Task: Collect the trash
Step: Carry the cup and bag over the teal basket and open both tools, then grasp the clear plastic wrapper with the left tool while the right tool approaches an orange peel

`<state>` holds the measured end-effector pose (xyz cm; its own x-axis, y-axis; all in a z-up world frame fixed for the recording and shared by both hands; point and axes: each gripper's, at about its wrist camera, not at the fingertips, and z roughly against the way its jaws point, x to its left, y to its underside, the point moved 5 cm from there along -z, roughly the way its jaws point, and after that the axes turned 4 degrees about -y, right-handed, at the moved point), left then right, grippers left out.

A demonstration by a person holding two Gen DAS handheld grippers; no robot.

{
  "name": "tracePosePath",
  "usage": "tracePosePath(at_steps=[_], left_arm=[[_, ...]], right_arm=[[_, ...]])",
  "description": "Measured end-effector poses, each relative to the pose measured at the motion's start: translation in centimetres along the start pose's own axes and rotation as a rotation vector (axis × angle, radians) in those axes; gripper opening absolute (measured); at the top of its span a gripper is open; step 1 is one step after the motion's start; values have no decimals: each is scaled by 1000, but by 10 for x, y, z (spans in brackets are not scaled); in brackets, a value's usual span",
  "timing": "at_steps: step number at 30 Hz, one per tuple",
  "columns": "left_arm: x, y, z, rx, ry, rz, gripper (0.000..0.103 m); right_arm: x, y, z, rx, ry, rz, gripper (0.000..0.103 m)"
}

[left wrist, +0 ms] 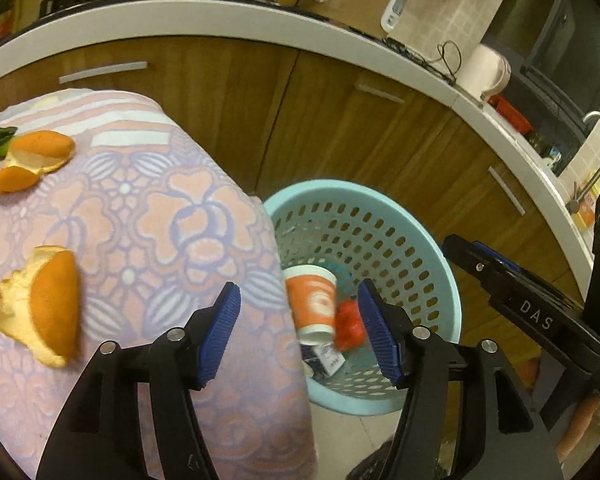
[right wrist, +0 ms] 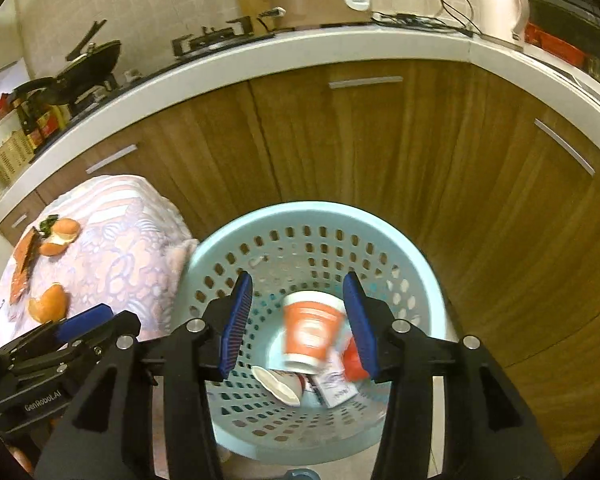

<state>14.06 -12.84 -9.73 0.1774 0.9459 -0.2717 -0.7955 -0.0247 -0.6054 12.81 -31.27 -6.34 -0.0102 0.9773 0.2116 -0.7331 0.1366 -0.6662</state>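
Here both grippers, left (left wrist: 298, 334) and right (right wrist: 298, 326), gape empty above the perforated blue basket (right wrist: 416, 264); inside it lies an orange paper cup (right wrist: 310, 330), while orange peels (left wrist: 40, 304) rest on the patterned cloth (left wrist: 172, 216) beside it

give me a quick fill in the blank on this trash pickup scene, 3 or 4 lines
1. The orange paper cup is inside the light blue ____.
2. The orange peels lie on the floral ____.
3. Both the left gripper and the right gripper have their jaws ____, gripping nothing.
4. The basket stands in front of brown wooden ____ doors.

Missing words: basket; cloth; open; cabinet
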Motion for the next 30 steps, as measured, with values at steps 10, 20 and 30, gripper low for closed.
tracePosePath(at_steps=[10,20,30], left_arm=[[55,-6,83,-136,-19,99,59],[174,11,181,-308,-275,253,67],[283,46,223,-330,-470,389,73]], right_arm=[[81,-7,19,-56,-119,109,44],[176,8,5,-22,-247,228,44],[232,40,-25,17,-295,277,49]])
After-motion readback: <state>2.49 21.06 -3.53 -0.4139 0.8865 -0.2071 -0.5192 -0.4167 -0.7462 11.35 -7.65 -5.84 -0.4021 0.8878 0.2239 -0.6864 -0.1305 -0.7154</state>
